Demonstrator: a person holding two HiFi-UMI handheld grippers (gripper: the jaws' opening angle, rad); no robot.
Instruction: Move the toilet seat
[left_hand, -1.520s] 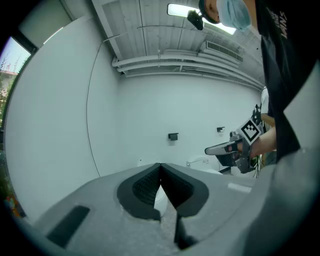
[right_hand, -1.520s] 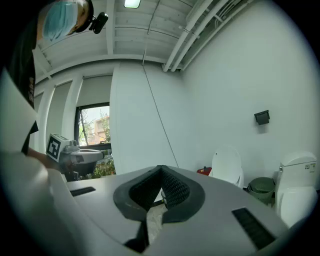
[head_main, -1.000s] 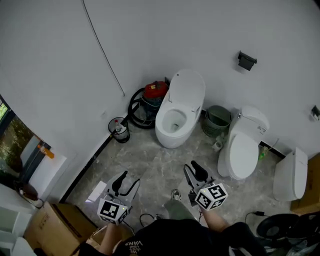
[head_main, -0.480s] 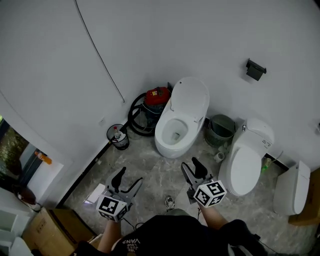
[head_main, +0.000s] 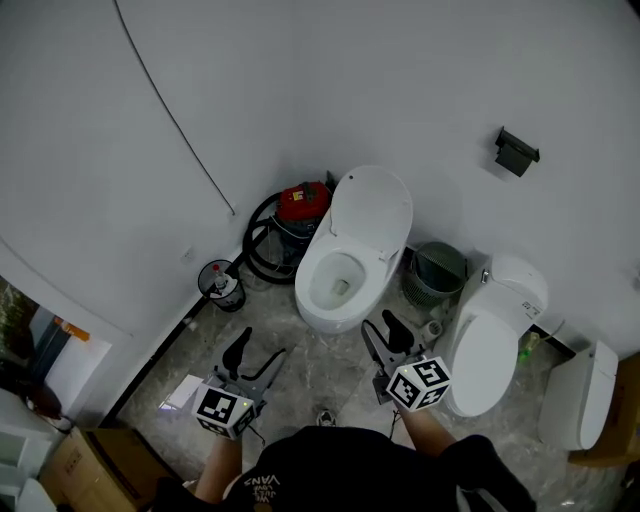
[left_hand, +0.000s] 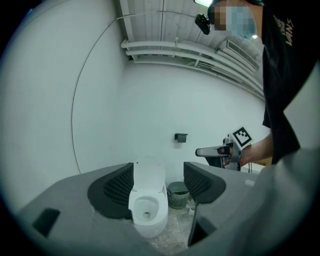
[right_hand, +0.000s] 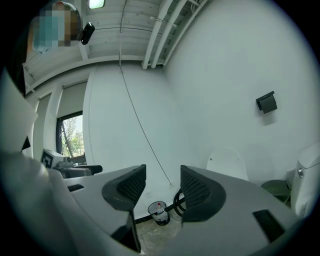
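Note:
A white toilet (head_main: 335, 285) stands against the far wall with its lid and seat (head_main: 372, 210) raised upright. Both grippers hang in the air short of it and touch nothing. My left gripper (head_main: 256, 354) is open and empty, in front and left of the bowl. In the left gripper view the bowl (left_hand: 147, 215) shows far off between the spread jaws of the left gripper (left_hand: 158, 187). My right gripper (head_main: 383, 333) is open and empty just before the bowl's right side. In the right gripper view the right gripper (right_hand: 162, 187) points left of the lid (right_hand: 227, 162).
A second toilet (head_main: 490, 335) with its lid down stands to the right, a third white fixture (head_main: 577, 395) beyond it. A green basket (head_main: 433, 272) sits between the toilets. A red vacuum (head_main: 300, 205) with black hose and a small black bin (head_main: 220, 283) stand left.
The view has shifted, so the open toilet now lies nearer both grippers. The grippers keep about the same place in the picture.

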